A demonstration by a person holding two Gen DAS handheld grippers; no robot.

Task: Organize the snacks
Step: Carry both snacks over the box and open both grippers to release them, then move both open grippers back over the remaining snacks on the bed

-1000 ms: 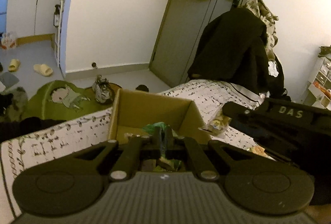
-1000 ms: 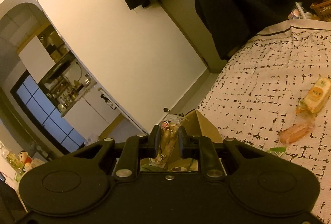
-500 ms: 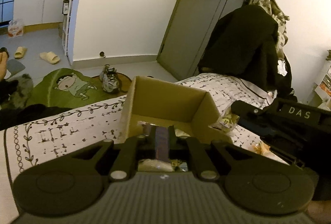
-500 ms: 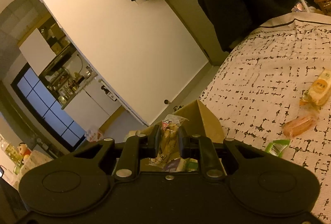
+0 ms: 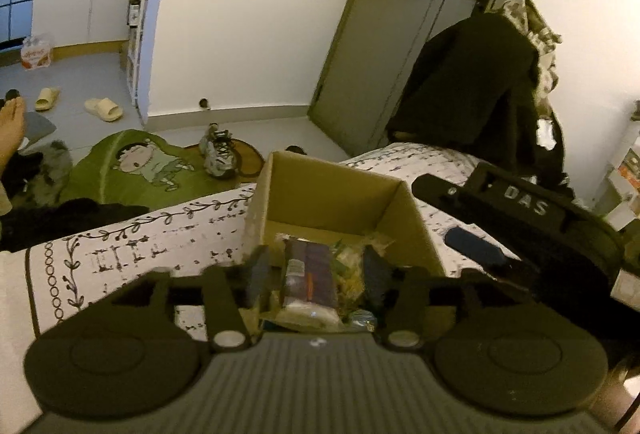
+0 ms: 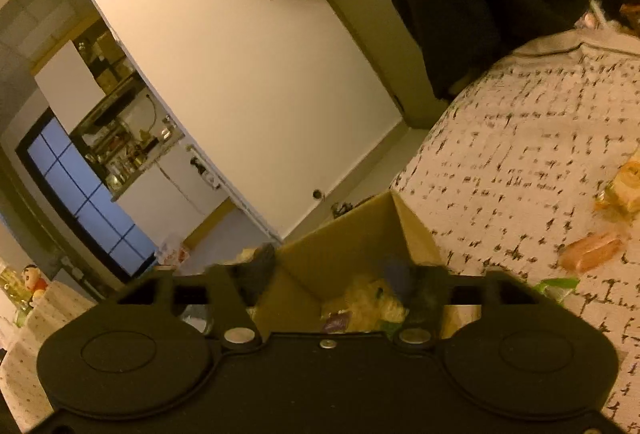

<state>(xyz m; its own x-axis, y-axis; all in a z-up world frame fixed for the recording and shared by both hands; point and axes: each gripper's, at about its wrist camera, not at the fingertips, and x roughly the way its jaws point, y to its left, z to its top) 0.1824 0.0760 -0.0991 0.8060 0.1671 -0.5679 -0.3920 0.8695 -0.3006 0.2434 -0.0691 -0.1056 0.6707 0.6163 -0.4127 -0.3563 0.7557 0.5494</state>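
An open cardboard box (image 5: 332, 189) stands on the patterned bed cover and holds several snack packets. My left gripper (image 5: 314, 268) is open right above it; a purple packet (image 5: 310, 276) lies loose in the box between the fingers. My right gripper (image 6: 332, 274) is open over the same box (image 6: 352, 246), with a yellowish packet (image 6: 372, 304) lying in the box below it. The right gripper's body (image 5: 520, 218) shows at the right of the left wrist view. More snacks lie on the bed: an orange packet (image 6: 592, 254), a yellow one (image 6: 624, 185) and a green one (image 6: 556, 288).
The bed cover (image 6: 540, 153) stretches right of the box. A dark coat (image 5: 472, 93) hangs on a chair behind the bed. A green cartoon mat (image 5: 144, 165), a shoe (image 5: 218, 151) and slippers (image 5: 104, 108) lie on the floor. A door (image 5: 400, 45) stands behind.
Both grippers opened over the box. The left let go of the purple packet and the right let go of its clear packet; both now lie in the box.
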